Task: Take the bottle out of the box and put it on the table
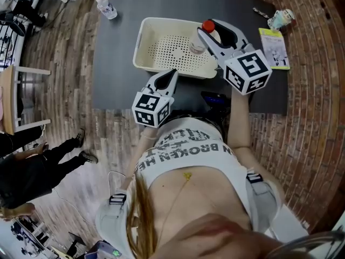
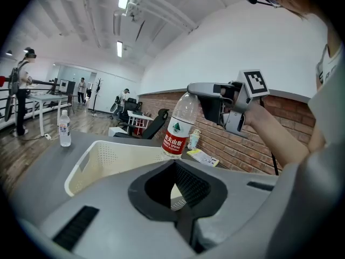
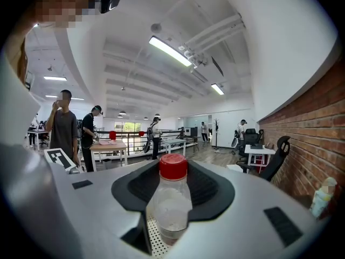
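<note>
Far left, at the table [image 1: 116, 74] corner: a spare bottle [image 1: 106, 7], upright, well apart from the rest. Next along, at the near edge: left gripper [image 1: 171, 73], closed on nothing, tips just beside the near wall of the box [image 1: 141, 47], outside it. No part in the lift, by the look of it; perhaps placed to steady the box.

Over the right end of the box: the bottle [image 1: 207, 25], upright, red cap on top, clamped high on its body by the right gripper [image 1: 211, 32]. Seated in the dark hollow between the fingers [image 3: 215, 188], one on each side, cap standing above them, perforated box floor visible below through the gap. Cannot tell whether the base is clear of that floor; certainly inside the rim line.

Step in hand, as judged: taking out, with the grip made and the set-down not yet done. Next move: raise until the base clears the right wall, keep upright, carry right to bare table short of the booklet [image 1: 274, 48], lower flat, then open. Risk of clipping the rim if swung across too low.
</note>
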